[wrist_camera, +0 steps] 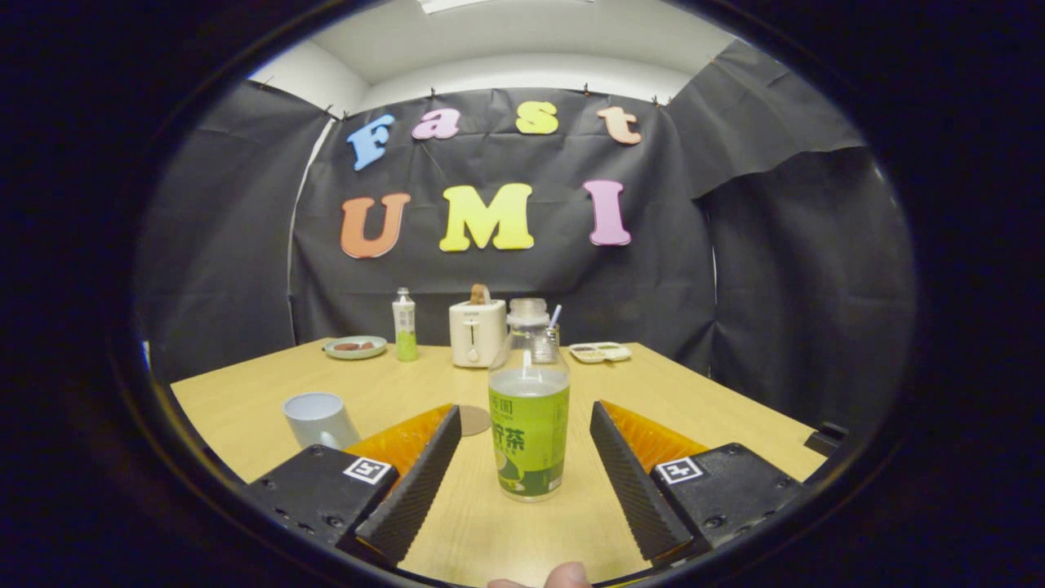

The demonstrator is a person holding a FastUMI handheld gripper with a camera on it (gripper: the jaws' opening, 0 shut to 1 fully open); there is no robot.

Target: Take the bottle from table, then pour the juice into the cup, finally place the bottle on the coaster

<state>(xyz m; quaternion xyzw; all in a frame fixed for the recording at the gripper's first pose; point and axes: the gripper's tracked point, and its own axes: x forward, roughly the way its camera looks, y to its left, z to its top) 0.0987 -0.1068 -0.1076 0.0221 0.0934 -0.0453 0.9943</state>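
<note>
1. My tool (526,457) is spread wide, its two fingers apart with nothing pinched, and the bottle (529,412) stands upright on the tabletop (694,400) between them, dead ahead at twelve o'clock.
2. Neither finger touches the bottle yet; there is clear tabletop on both sides of it. I judge the step in hand to be the take, so I should ease forward until the pads flank the label band rather than the narrow neck.
3. I want to close low to mid body, square to the bottle, so it does not tip or twist when I lift. It looks nearly full, so a firm pinch seems wise; the wall may flex under it.
4. The cup (318,419) sits at about ten o'clock from the bottle, just beyond my left finger. The coaster (474,420) lies flat at about eleven o'clock, partly hidden behind that same finger.
5. The neck has what looks like a clear cap; I cannot tell whether it is sealed, which matters before pouring.
6. The toaster (478,332), a second bottle (405,325) and two plates stand well beyond, near the far edge.
</note>
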